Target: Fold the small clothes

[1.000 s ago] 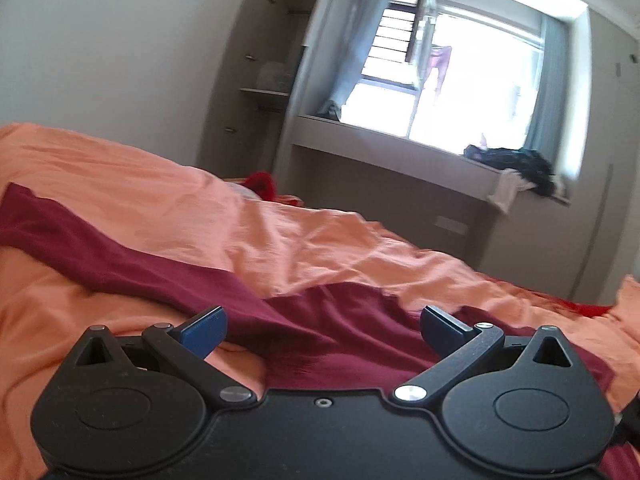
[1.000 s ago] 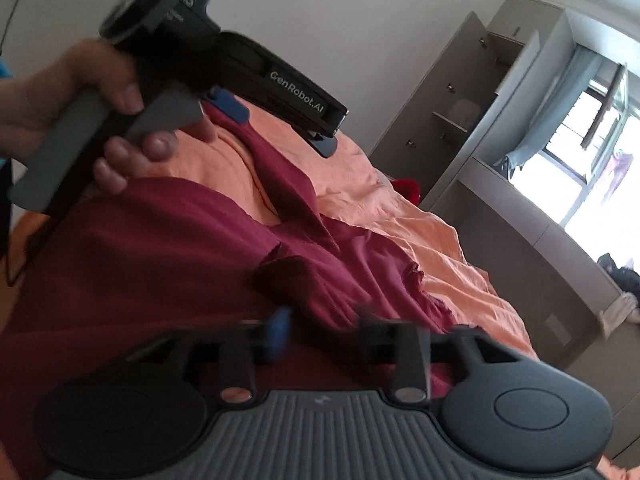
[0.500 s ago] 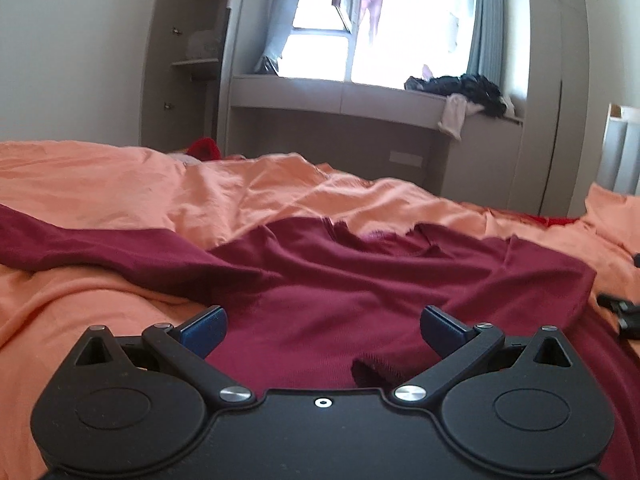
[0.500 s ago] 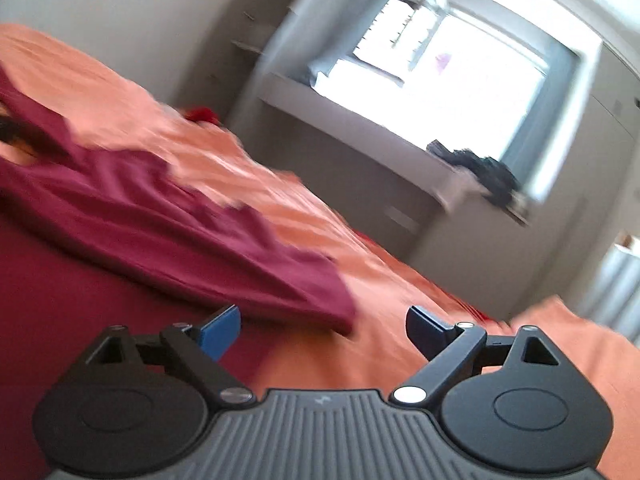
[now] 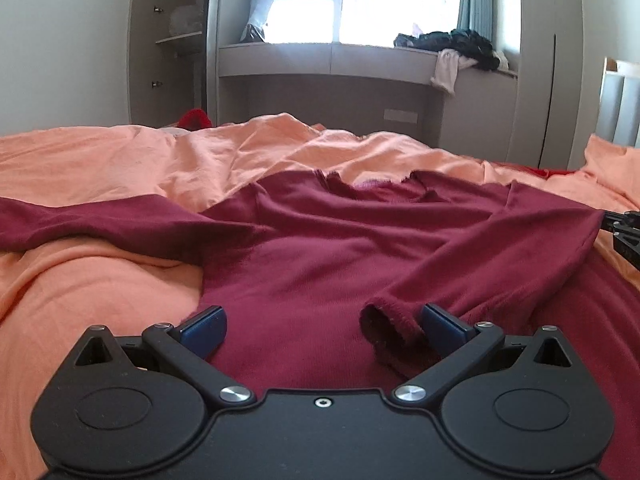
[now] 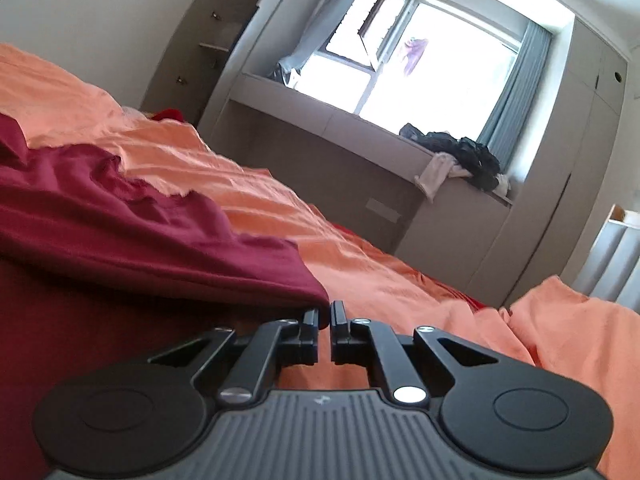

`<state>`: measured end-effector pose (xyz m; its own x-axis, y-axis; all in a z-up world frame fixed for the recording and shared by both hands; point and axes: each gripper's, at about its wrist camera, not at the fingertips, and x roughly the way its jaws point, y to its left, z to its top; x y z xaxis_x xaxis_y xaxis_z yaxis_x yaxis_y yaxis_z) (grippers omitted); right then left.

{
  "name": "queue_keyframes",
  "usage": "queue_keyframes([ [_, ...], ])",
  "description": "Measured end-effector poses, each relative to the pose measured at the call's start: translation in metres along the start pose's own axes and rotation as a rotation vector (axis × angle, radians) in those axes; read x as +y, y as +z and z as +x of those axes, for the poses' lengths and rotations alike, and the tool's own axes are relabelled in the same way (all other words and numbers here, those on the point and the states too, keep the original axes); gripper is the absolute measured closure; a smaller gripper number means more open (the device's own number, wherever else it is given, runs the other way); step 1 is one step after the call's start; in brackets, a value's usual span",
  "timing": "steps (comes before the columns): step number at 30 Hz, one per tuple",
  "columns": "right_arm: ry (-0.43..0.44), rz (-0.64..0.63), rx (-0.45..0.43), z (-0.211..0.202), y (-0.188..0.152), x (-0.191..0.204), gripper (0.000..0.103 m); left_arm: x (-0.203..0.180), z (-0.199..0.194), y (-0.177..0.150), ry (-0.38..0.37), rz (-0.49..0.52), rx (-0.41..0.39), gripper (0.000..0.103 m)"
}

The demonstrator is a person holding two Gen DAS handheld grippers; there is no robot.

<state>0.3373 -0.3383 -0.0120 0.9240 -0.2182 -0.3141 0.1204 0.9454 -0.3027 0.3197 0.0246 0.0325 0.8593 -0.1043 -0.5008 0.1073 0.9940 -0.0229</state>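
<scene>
A maroon long-sleeved top (image 5: 320,248) lies spread on the orange bedsheet (image 5: 100,280), one sleeve stretched left and the other folded across the body. That folded sleeve's cuff (image 5: 384,320) lies between the blue pads of my left gripper (image 5: 322,326), close to the right-hand pad (image 5: 440,326); this gripper is open and low over the cloth. My right gripper (image 6: 324,316) has its jaws together at the corner of the top's (image 6: 120,232) folded edge, where the cloth meets the fingertips. The left wrist view shows the right gripper (image 5: 618,226) at that same corner.
Rumpled orange bedding (image 6: 400,280) runs on beyond the top. Past the bed stand a grey window ledge with a dark clothes pile (image 5: 460,44), open cabinet shelves (image 5: 172,40) and a red item (image 5: 194,118). A white rail (image 5: 620,100) stands at far right.
My right gripper swung right off the top's body to its folded corner, then went from wide open to closed there. The left gripper sank and levelled; the cuff now lies between its pads.
</scene>
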Motion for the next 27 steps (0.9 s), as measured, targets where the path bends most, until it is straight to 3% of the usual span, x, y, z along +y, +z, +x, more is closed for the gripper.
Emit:
queue_keyframes([
  [5, 0.010, -0.024, 0.046, 0.003, 0.001, 0.007, 0.096, 0.007, -0.010, -0.002, -0.016, -0.030, -0.054, 0.000],
  [6, 0.015, -0.015, 0.045, 0.000, 0.001, 0.006, 0.088, 0.011, -0.015, -0.001, -0.024, -0.044, -0.069, 0.000],
  [7, 0.020, 0.001, 0.044, -0.005, 0.002, 0.003, 0.074, 0.016, -0.022, 0.002, -0.024, -0.060, -0.085, 0.000],
  [10, 0.046, 0.080, 0.019, -0.032, 0.003, -0.006, 0.045, 0.039, -0.041, 0.011, 0.036, -0.100, -0.151, 0.000],
  [11, 0.053, 0.107, 0.010, -0.044, 0.003, -0.009, 0.042, 0.049, -0.047, 0.015, 0.074, -0.112, -0.176, 0.000],
  [13, 0.080, 0.152, -0.015, -0.068, 0.006, -0.010, 0.023, 0.073, -0.057, 0.022, 0.169, -0.133, -0.209, 0.000],
  [16, 0.126, 0.195, -0.069, -0.106, 0.010, -0.004, 0.004, 0.115, -0.064, 0.032, 0.311, -0.146, -0.212, 0.000],
  [21, 0.226, 0.252, -0.138, -0.150, 0.009, 0.021, 0.000, 0.197, -0.062, 0.044, 0.461, -0.228, -0.188, 0.000],
  [27, 0.335, 0.321, -0.153, -0.157, -0.002, 0.052, 0.000, 0.295, -0.047, 0.031, 0.482, -0.520, -0.166, 0.001],
])
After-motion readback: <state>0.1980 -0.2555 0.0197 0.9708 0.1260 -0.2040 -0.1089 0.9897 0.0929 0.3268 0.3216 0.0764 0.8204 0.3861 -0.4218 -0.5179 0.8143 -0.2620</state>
